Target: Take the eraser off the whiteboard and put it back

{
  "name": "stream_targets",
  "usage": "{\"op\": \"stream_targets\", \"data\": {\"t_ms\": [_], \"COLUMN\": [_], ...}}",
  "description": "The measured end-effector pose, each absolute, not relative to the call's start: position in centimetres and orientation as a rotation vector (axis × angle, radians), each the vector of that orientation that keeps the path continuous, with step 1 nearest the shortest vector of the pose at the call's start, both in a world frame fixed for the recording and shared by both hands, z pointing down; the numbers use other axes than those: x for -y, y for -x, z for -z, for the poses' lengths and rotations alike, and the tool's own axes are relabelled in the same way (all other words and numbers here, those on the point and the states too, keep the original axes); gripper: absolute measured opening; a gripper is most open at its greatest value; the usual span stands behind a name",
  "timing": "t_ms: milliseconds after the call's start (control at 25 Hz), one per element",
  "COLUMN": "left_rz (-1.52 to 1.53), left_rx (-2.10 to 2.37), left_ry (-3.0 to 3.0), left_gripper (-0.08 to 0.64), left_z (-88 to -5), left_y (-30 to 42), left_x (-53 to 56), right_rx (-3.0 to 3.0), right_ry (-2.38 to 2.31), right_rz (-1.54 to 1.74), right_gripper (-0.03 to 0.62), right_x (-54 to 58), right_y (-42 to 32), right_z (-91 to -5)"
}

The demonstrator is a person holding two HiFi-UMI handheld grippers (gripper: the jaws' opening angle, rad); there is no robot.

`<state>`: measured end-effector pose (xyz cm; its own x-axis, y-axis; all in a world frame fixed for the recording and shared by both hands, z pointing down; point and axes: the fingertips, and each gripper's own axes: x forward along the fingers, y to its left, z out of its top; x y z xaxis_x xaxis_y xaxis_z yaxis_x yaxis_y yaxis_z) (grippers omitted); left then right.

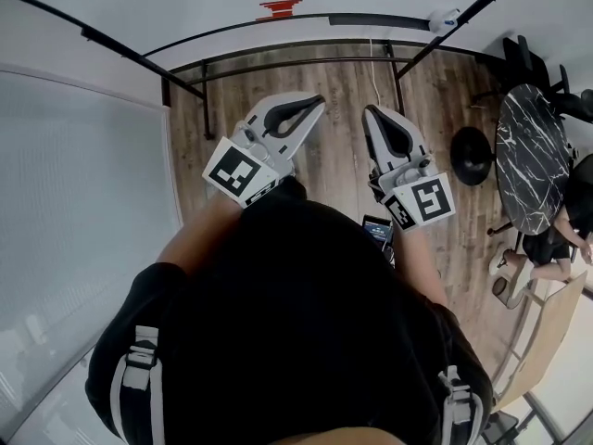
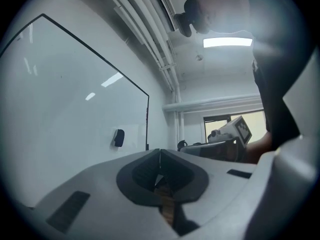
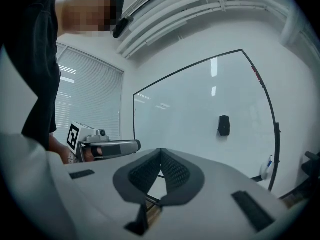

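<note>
Brown wooden floor (image 1: pixel 343 91) lies below. A small black eraser (image 3: pixel 224 125) sticks on the big white whiteboard (image 3: pixel 190 109). The left gripper (image 2: pixel 160 153) and right gripper (image 3: pixel 160 151) are squeezed closed, holding nothing.

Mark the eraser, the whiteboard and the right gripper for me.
eraser (image 3: pixel 224 125): right gripper view, middle of its dark body.
whiteboard (image 3: pixel 190 114): right gripper view, bare white surface left of the eraser.
right gripper (image 1: pixel 370 110): head view, the tip where its closed jaws meet.
</note>
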<state>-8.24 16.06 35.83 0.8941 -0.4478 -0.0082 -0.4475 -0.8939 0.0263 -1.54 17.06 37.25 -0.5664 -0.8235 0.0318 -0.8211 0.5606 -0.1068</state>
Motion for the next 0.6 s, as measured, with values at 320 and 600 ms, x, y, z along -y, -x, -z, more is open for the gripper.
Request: {"op": "stream_targets", "data": {"t_ms": [320,600], "left_rz": [0.043,0.052], "left_rx": [0.654,0.582], "left_ry": [-3.024,-3.022], "left_gripper": [0.006,0.006], "left_z": [-35.6,-36.1], "left_y": [10.5,12.8], "left_x": [-9.6,-4.8], "right_rx": [-2.766,-2.745], "right_ry": [1.511,1.591], "right_rz": [0.182,0.207], "right_gripper": [0.002,0.003], "right_x": [-11.0,-6.7], "right_y": [4.3,6.5], "right_z": [-36.9,-37.6]}}
